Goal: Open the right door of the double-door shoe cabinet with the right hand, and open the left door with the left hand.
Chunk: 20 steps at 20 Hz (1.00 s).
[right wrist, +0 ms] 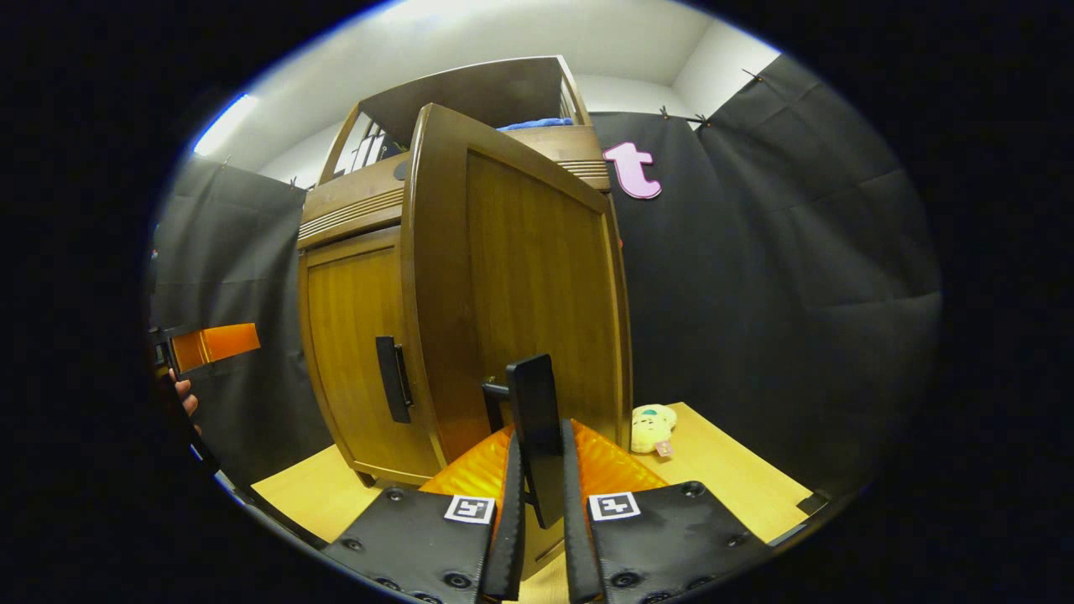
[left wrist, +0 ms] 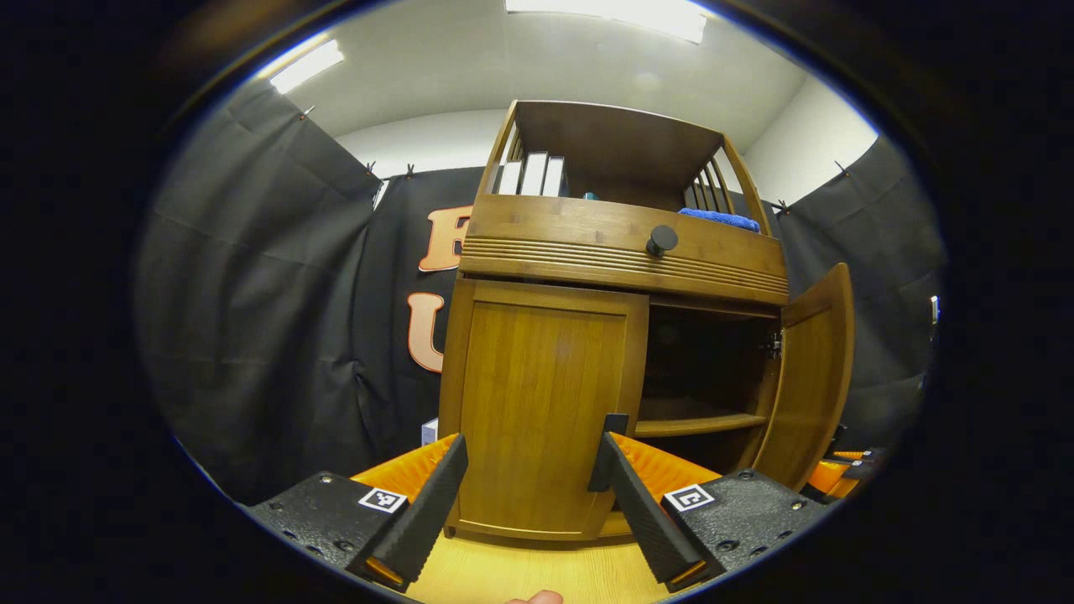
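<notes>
The wooden shoe cabinet (left wrist: 621, 252) stands on a light wooden table. Its left door (left wrist: 537, 403) is closed, and its black handle (left wrist: 615, 424) sits just beside my left gripper's right fingertip. My left gripper (left wrist: 533, 453) is open in front of that door, with nothing held. The right door (right wrist: 520, 277) is swung open towards me. My right gripper (right wrist: 539, 432) is shut on that door's black handle (right wrist: 533, 394). In the right gripper view, the closed left door (right wrist: 352, 352), its handle (right wrist: 393, 377) and the left gripper (right wrist: 210, 344) at the far left are visible.
Above the doors is a drawer with a round knob (left wrist: 661, 239); books (left wrist: 529, 174) and a blue cloth (left wrist: 722, 220) lie on the top shelf. An inner shelf (left wrist: 696, 424) shows through the opening. A small plush toy (right wrist: 650, 428) lies on the table (right wrist: 730, 478) beside the cabinet.
</notes>
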Available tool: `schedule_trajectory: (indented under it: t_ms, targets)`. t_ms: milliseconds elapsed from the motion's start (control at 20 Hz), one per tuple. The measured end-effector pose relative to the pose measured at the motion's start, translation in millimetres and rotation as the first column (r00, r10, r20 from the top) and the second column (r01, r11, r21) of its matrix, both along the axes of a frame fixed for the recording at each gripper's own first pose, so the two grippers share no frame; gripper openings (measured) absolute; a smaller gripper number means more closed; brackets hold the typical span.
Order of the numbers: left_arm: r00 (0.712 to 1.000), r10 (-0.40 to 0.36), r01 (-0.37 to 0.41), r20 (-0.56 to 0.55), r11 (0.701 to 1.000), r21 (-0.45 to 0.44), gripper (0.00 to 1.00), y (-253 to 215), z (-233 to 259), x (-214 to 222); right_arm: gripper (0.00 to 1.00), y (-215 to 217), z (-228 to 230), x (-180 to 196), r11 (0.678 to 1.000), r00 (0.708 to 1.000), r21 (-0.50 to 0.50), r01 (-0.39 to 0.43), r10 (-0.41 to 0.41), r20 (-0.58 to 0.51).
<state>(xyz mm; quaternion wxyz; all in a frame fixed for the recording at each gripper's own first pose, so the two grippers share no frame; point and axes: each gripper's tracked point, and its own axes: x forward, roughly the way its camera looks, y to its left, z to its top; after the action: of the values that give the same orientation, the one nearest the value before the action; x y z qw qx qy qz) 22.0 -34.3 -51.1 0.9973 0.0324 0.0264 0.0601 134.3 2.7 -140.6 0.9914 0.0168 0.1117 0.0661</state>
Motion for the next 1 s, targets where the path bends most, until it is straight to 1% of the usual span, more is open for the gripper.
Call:
schedule_trajectory:
  t_ms: [50, 100, 200, 250, 300, 350, 400, 550, 650, 700, 750, 800, 850, 900, 950, 1000]
  targets:
    - [1.0, -0.003, 0.003, -0.002, 1.0, -0.007, 0.95, 0, -2, 2, 0.28, -5, 1, -3, 1.0, 1.0, -0.001, 0.006, -0.006, 0.001]
    - [1.0, -0.006, 0.006, -0.005, 1.0, -0.016, 0.95, -2, -3, 3, 0.32, -9, 1, -3, 1.0, 1.0, -0.002, 0.012, -0.012, 0.0]
    - [1.0, -0.02, 0.019, -0.01, 0.999, -0.036, 0.96, -5, -7, 5, 0.23, -15, 5, -2, 1.0, 1.0, -0.009, 0.027, -0.027, -0.001]
    - [1.0, -0.023, 0.022, -0.01, 0.999, -0.041, 0.96, -6, -8, 5, 0.27, -18, 7, -2, 0.999, 0.999, -0.014, 0.032, -0.032, 0.003]
    - [1.0, -0.023, 0.022, -0.011, 0.999, -0.042, 0.95, -6, -9, 5, 0.23, -23, 8, -5, 0.999, 0.999, -0.021, 0.037, -0.037, 0.005]
    - [1.0, -0.022, 0.022, -0.01, 0.999, -0.041, 0.95, -6, -10, 6, 0.23, -28, 8, -7, 0.999, 0.999, -0.032, 0.043, -0.043, 0.006]
    - [1.0, -0.022, 0.022, -0.008, 0.999, -0.039, 0.95, -6, -11, 7, 0.28, -34, 9, -8, 0.998, 0.999, -0.045, 0.05, -0.049, 0.009]
    - [1.0, -0.023, 0.023, -0.006, 0.999, -0.034, 0.95, -7, -13, 10, 0.28, -46, 13, -10, 0.995, 0.998, -0.078, 0.06, -0.059, 0.019]
    - [1.0, -0.026, 0.026, -0.01, 0.999, -0.037, 0.95, -9, -15, 12, 0.27, -60, 14, -11, 0.99, 0.996, -0.109, 0.087, -0.085, 0.024]
    - [1.0, -0.028, 0.028, -0.01, 0.999, -0.037, 0.95, -9, -16, 12, 0.22, -66, 16, -11, 0.988, 0.995, -0.116, 0.099, -0.096, 0.029]
    - [0.999, -0.031, 0.031, -0.009, 0.999, -0.038, 0.95, -10, -16, 14, 0.1, -72, 18, -10, 0.988, 0.994, -0.116, 0.104, -0.101, 0.033]
    - [0.999, -0.035, 0.034, -0.009, 0.999, -0.038, 0.95, -11, -16, 16, 0.21, -77, 20, -10, 0.987, 0.993, -0.113, 0.112, -0.109, 0.035]
    - [0.999, -0.039, 0.039, -0.011, 0.999, -0.038, 0.95, -12, -18, 16, 0.21, -83, 20, -9, 0.986, 0.992, -0.113, 0.121, -0.118, 0.034]
    - [0.999, -0.043, 0.042, -0.011, 0.998, -0.036, 0.96, -13, -18, 16, 0.31, -89, 21, -9, 0.985, 0.991, -0.117, 0.131, -0.127, 0.036]
    - [0.999, -0.046, 0.045, -0.01, 0.998, -0.035, 0.95, -14, -19, 18, 0.21, -95, 22, -9, 0.983, 0.99, -0.124, 0.136, -0.132, 0.04]
    - [0.999, -0.049, 0.049, -0.009, 0.998, -0.034, 0.96, -15, -19, 19, 0.21, -99, 22, -10, 0.984, 0.991, -0.124, 0.13, -0.126, 0.038]
